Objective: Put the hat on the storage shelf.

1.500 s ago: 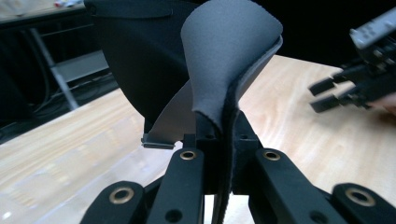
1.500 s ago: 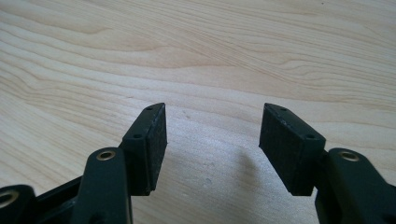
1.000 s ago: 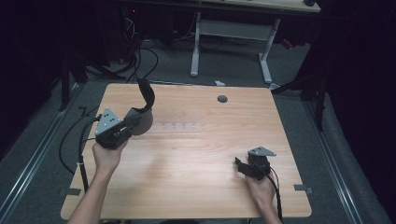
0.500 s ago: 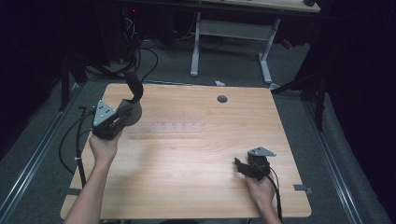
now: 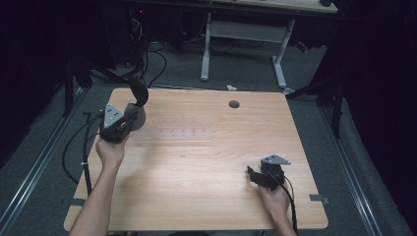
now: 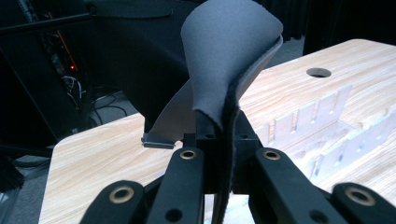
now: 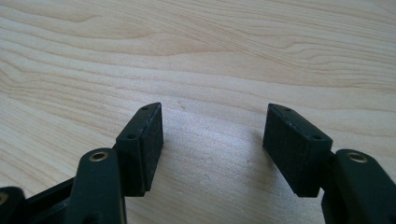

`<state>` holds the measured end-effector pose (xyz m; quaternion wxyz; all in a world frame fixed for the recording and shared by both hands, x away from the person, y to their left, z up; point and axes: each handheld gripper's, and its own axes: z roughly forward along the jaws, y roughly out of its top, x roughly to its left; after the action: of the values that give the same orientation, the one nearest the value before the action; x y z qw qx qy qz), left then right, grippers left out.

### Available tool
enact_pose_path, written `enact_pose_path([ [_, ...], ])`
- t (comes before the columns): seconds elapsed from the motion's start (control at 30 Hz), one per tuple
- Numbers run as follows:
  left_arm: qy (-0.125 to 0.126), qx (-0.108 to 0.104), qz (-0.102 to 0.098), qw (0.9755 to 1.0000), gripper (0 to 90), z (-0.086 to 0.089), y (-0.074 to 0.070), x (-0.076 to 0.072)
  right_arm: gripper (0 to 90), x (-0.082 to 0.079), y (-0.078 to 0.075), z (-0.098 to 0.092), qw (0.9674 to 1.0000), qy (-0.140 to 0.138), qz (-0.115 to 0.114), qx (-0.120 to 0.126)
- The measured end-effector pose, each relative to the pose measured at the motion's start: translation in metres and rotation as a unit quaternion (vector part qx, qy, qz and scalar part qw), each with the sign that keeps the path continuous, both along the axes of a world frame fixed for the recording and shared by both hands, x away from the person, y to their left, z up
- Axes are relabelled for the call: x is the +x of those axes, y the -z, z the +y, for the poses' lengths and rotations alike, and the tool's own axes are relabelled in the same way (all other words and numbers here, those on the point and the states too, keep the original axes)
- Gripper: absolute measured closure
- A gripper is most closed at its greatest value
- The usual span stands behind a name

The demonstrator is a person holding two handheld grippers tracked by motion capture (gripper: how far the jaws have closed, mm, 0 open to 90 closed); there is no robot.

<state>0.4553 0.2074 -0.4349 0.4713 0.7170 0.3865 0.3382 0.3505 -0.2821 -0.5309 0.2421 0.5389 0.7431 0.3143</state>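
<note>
From above, the left hand-held gripper (image 5: 129, 114) lifts a grey strap (image 5: 139, 93) over the tabletop's (image 5: 206, 162) far-left corner. Its own view shows jaws clamped on it, a clear slotted tray (image 6: 322, 135), perhaps, just right. The right hand-held gripper (image 7: 212, 149) rests gaping, well apart.

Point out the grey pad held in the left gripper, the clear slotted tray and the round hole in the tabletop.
grey pad (image 6: 224, 56), left gripper view, its curled upper face.
clear slotted tray (image 6: 322, 116), left gripper view, its slotted wall.
round hole (image 5: 234, 104), high view, its centre.
</note>
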Motion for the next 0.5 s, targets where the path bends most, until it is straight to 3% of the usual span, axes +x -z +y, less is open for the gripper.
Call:
enact_pose_path([
  [0.5,-0.017,0.001,-0.006,0.9998,85.7,0.0009,0.007,0.003,38.1,-0.0001,0.0,0.0001,1.0,0.0,0.0,0.0],
])
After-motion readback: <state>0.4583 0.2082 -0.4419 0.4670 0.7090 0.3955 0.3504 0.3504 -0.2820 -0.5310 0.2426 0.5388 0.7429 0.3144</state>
